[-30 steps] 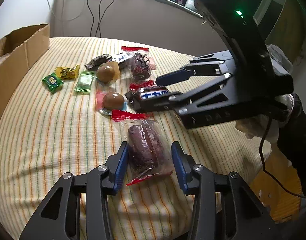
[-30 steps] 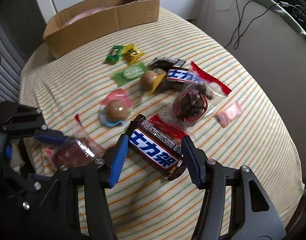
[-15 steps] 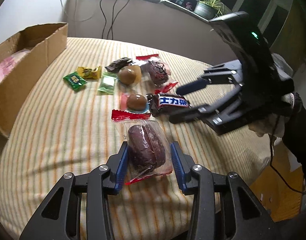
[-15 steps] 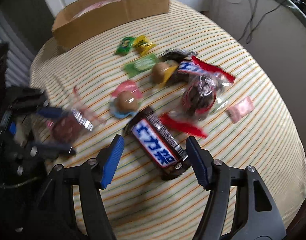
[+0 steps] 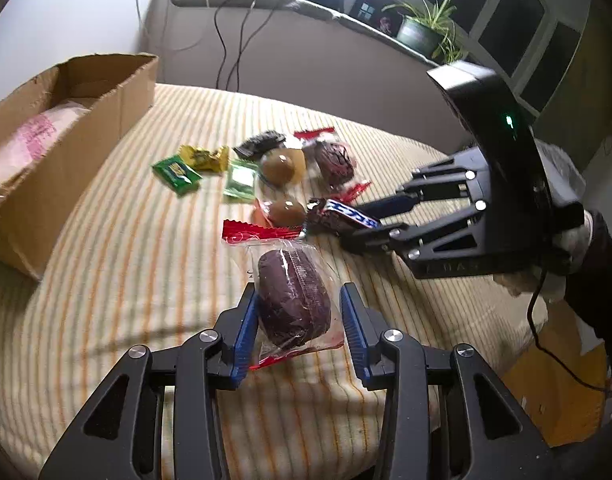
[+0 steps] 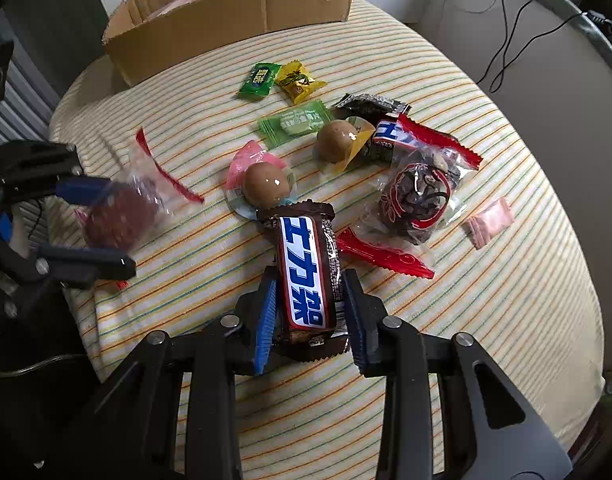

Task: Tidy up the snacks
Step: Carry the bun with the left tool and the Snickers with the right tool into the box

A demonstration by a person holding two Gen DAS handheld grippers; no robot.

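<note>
On left wrist cam, far left: brown open cardboard box [image 5: 69, 128] on the striped yellow-and-white cloth [image 5: 117, 280], with a pale pink-printed bag [image 5: 29, 140] inside. Right wrist cam sees only the box's outer wall and a sliver of pink.

Centre: left gripper [image 5: 295, 320] has its blue pads on both sides of a dark purple cake in a clear red-edged wrapper [image 5: 293, 300]. Wrapper sides touch the pads, so it's clamped on it. Right cam shows the same packet blurred at its left edge, between the blue pads.

Behind it: loose snacks. Green candy packet [image 5: 175, 172], yellow candy packet [image 5: 203, 157], pale green sachet [image 5: 239, 180], two brown eggs in clear packs [image 5: 283, 188]. Only the right cam shows a small pink sachet [image 6: 489, 222] off to the right and a second bar under the yellow-backed egg.

Right: right gripper [image 6: 310, 316] jaws are closing on a brown chocolate bar with blue-white lettering [image 6: 303, 272], pads pressed against both long sides near its close end. Left cam shows the bar's far end near the egg pack, and a gloved hand [image 5: 562, 240] with dark sleeve behind the gripper. Potted plant [image 5: 426, 28] and cables on the ledge, left cam only.
</note>
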